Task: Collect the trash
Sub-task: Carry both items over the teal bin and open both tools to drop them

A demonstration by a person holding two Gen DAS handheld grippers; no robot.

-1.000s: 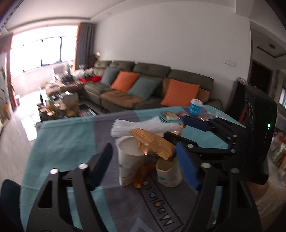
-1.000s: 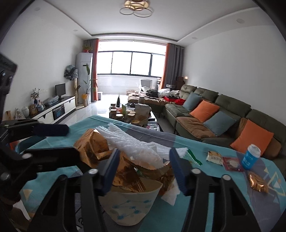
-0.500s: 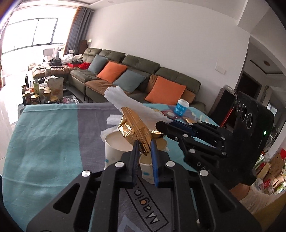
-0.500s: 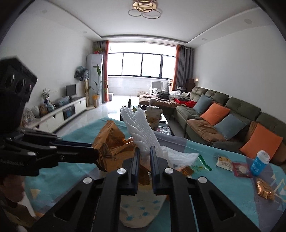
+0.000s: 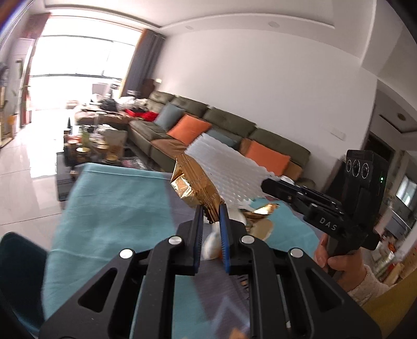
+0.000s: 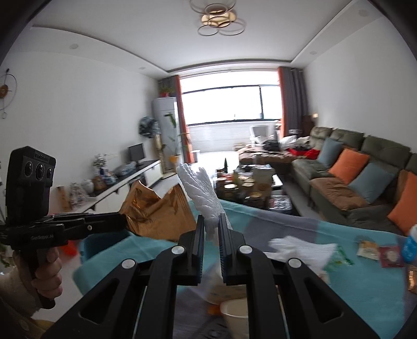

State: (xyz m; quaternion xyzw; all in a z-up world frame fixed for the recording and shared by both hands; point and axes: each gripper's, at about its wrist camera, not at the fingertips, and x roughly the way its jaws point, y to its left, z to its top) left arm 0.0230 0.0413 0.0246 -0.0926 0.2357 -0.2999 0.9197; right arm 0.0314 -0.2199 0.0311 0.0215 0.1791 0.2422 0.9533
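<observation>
Gold wrapper (image 5: 194, 182) pinched by left claw (image 5: 211, 208); right claw (image 6: 211, 221) pinches white foam (image 6: 203, 193).

we're in a home living room: a long green sofa (image 6: 365, 167) with orange and blue cushions (image 6: 349, 167), a crowded coffee table (image 6: 250, 187), a tv (image 6: 136, 153) on a low white cabinet (image 6: 125, 180), curtains (image 6: 289, 99) at a wide window (image 6: 226, 107), a ring ceiling lamp (image 6: 219, 20).

Glossy gold foil wrapper (image 5: 194, 186), white foam netting (image 6: 202, 194)
</observation>
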